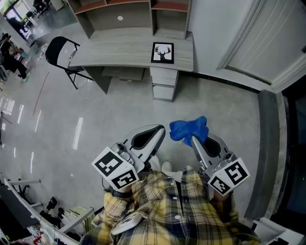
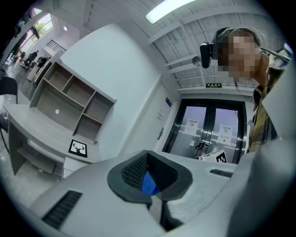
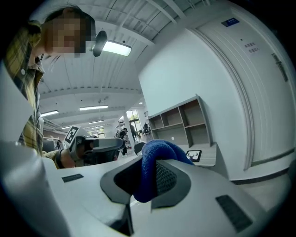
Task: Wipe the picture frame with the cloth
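Observation:
A black picture frame (image 1: 162, 52) with a deer silhouette on white stands on the grey desk (image 1: 124, 51) far ahead of me; it also shows small in the left gripper view (image 2: 77, 148) and the right gripper view (image 3: 194, 155). My right gripper (image 1: 193, 136) is shut on a bunched blue cloth (image 1: 189, 128), which bulges out of the jaws (image 3: 157, 169). My left gripper (image 1: 155, 131) is shut with nothing in it. Both grippers are held close to my body, well short of the desk.
A black chair (image 1: 61, 51) stands at the desk's left end, and a drawer unit (image 1: 164, 83) sits under the frame. Open shelves (image 1: 124, 14) rise behind the desk. A white wall and door (image 1: 258, 43) run along the right. Equipment clutters the floor at lower left (image 1: 52, 210).

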Tool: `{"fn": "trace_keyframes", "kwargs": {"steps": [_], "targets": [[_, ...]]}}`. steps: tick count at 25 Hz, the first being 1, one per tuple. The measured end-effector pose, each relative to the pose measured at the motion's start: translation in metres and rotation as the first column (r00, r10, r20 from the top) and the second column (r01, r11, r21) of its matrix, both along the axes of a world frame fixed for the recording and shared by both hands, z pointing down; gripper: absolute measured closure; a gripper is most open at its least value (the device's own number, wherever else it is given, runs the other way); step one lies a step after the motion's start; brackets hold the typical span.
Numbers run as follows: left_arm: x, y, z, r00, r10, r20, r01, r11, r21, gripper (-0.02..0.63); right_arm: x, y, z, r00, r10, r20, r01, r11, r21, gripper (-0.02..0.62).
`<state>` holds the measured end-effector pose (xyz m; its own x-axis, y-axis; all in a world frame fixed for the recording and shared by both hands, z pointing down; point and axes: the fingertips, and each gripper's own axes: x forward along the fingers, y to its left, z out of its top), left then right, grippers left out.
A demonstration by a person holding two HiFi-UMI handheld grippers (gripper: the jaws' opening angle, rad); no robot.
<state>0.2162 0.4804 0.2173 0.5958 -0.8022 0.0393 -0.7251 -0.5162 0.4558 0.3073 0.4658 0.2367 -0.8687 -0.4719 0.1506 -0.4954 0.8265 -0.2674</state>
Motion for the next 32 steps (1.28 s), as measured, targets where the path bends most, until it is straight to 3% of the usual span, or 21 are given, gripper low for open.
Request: {"fn": "trace_keyframes", "kwargs": {"steps": [11,17,26,32], "targets": [[-0.120,-0.120,0.006,1.000,0.017,0.014,-0.016,1.000,-0.009,0.600,-0.121,-0.113,0.006,0.999,-0.016,-0.028,0.016,1.000,-0.017,0.541],[-0.182,-0.176,0.022,0.998,0.055,0.018,-0.054,0.997,-0.047,0.600,-0.177,-0.171,0.010,0.999,0.035,-0.036,-0.036,0.999,-0.033,0.541],[-0.228,-0.236,0.040,0.994,0.113,0.000,-0.112,0.990,-0.086,0.600,-0.190,-0.229,0.028,0.976,0.195,-0.093,-0.202,0.976,-0.083,0.541],[-0.238,-0.287,0.061,0.995,0.104,-0.012,-0.104,0.988,-0.116,0.600,-0.188,-0.285,0.049,0.966,0.229,-0.116,-0.242,0.964,-0.109,0.541]]}}
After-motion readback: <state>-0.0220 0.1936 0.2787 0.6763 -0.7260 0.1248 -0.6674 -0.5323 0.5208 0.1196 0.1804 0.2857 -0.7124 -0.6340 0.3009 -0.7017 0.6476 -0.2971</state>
